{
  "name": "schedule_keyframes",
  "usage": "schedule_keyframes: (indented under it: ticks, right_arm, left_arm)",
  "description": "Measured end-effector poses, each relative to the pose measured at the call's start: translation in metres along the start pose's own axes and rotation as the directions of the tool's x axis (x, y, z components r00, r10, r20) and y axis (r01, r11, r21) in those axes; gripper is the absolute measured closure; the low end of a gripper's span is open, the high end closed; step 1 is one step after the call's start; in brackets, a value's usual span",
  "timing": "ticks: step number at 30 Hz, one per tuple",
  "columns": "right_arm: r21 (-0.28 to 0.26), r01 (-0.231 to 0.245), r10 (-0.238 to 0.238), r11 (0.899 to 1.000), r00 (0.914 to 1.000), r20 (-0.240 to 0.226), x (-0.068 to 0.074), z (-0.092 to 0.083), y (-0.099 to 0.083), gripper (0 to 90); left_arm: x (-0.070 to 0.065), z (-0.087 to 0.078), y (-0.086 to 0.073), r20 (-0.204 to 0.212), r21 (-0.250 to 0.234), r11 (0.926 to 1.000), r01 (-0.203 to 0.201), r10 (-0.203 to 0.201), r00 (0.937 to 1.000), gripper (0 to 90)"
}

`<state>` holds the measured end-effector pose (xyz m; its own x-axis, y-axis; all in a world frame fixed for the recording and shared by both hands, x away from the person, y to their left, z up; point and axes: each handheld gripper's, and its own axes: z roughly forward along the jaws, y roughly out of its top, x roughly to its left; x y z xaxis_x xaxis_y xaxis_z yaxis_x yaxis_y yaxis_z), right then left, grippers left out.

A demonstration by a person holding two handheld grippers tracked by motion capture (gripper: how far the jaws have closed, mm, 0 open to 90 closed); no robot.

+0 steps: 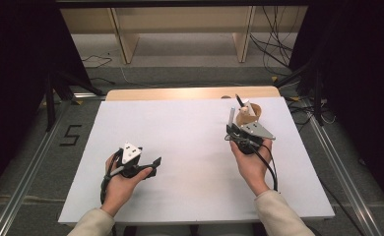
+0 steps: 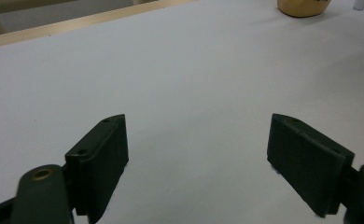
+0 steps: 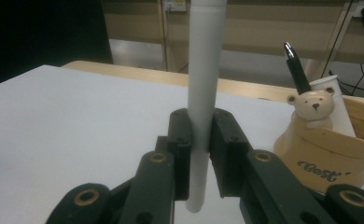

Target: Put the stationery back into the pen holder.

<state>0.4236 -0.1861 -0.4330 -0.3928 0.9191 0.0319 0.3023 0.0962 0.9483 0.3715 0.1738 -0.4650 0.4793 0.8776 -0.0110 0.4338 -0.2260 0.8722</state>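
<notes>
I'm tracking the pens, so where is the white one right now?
The white pen stands upright, clamped in the right gripper, just left of the bear cup at the table's far right.

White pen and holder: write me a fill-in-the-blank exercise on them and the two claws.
1. The right claw is shut on a white ____.
2. The tan holder has a small ____ figure on its rim.
3. A ____ pen stands in the holder.
4. The left claw has its jaws ____, with nothing between them.

Missing words: pen; bear; black; open
</notes>
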Motion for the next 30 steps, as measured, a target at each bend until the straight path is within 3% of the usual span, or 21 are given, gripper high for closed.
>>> schedule_keyframes:
  ticks: [12, 30]
  right_arm:
    - [-0.002, -0.012, 0.012, 1.000, 0.9995, 0.029, -0.015, 0.000, 0.002, 78.9]
    - [-0.004, -0.042, 0.042, 0.999, 0.9936, 0.105, -0.049, 0.002, 0.006, 78.8]
  left_arm:
    - [0.000, 0.001, -0.001, -0.001, 0.006, 1.0000, 0.003, -0.003, 1.0000, 20.3]
    - [0.000, 0.002, -0.002, 0.002, 0.012, 0.9999, 0.004, -0.004, 1.0000, 20.4]
